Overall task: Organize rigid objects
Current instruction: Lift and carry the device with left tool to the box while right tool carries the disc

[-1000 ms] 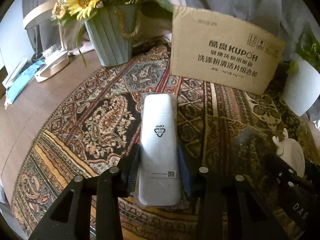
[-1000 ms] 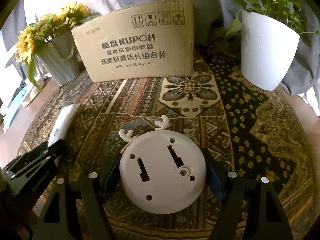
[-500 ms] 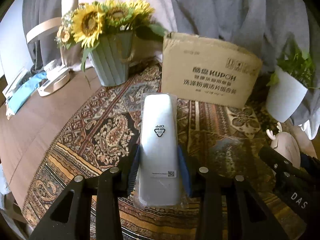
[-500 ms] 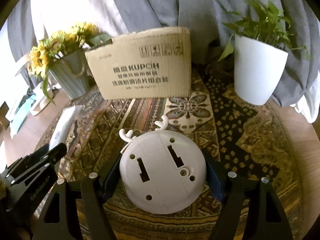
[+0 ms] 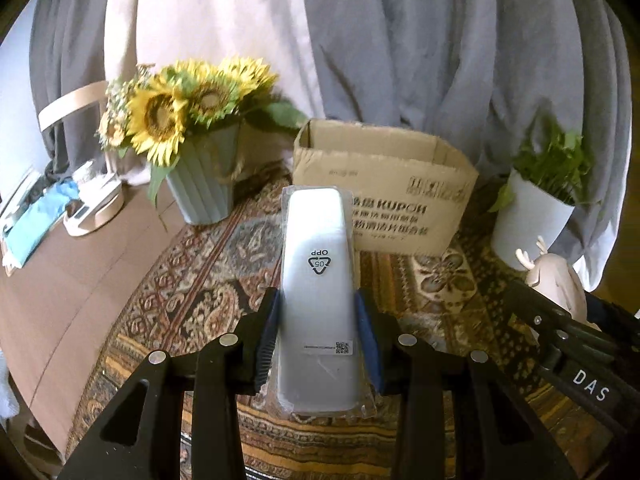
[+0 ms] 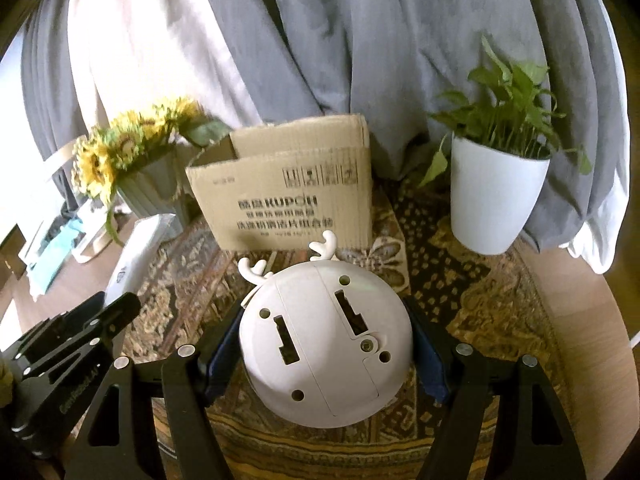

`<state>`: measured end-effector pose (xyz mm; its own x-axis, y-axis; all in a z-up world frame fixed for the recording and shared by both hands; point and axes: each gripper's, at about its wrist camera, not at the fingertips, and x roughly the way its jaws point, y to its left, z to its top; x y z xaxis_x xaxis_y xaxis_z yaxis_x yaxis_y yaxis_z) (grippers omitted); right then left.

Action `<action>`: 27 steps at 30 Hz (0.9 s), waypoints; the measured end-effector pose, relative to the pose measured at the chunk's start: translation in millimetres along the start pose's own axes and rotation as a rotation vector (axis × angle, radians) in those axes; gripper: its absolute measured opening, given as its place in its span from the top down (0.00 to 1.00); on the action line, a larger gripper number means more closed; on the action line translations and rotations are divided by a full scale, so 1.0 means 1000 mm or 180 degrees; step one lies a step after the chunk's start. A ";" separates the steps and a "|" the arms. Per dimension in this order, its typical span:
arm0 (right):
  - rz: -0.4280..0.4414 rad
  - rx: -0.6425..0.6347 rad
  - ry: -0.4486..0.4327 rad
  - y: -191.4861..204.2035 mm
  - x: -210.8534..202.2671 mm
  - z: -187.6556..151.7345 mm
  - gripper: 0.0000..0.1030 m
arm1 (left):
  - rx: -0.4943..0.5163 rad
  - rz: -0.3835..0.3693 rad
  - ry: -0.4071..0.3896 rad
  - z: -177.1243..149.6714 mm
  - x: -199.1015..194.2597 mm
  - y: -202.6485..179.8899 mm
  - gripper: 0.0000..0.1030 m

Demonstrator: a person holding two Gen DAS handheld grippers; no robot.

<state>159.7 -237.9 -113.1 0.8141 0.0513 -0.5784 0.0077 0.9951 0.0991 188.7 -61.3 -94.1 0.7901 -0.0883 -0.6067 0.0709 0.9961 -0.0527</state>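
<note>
My left gripper [image 5: 316, 332] is shut on a long white device in a clear plastic wrapper [image 5: 316, 280], held above the patterned tablecloth. My right gripper [image 6: 326, 356] is shut on a round white deer-antler device [image 6: 326, 344], its underside facing the camera. Both are lifted in front of an open cardboard box [image 5: 384, 196], which also shows in the right wrist view [image 6: 292, 200]. The right gripper and the deer device [image 5: 554, 276] show at the right of the left wrist view; the left gripper [image 6: 80, 340] and the wrapped device [image 6: 138, 248] show at the left of the right wrist view.
A vase of sunflowers [image 5: 200, 184] stands left of the box and a white potted plant [image 6: 496, 196] right of it. Grey and white curtains hang behind. A white lamp base [image 5: 94, 208] and blue cloth [image 5: 36, 220] lie on the bare wood at far left.
Both grippers have risen with their objects. The box's open top has come into view and the table looks farther below.
</note>
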 end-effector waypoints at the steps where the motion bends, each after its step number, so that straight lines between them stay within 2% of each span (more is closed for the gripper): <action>1: -0.0003 -0.0001 -0.0015 0.001 -0.002 0.003 0.27 | 0.0007 -0.0017 -0.0013 0.004 -0.001 0.000 0.64; 13: 0.0097 -0.0029 -0.0148 0.010 -0.003 0.046 0.27 | 0.0111 -0.0284 -0.0128 0.047 0.001 0.004 0.64; 27: 0.0191 -0.0066 -0.0207 0.011 0.017 0.108 0.27 | 0.0501 -0.0358 -0.0249 0.107 0.018 -0.003 0.64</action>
<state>236.3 -235.4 -34.4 0.8487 0.1058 -0.5181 -0.0536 0.9920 0.1147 267.7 -66.1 -19.7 0.8162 -0.2050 -0.5401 0.2508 0.9680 0.0117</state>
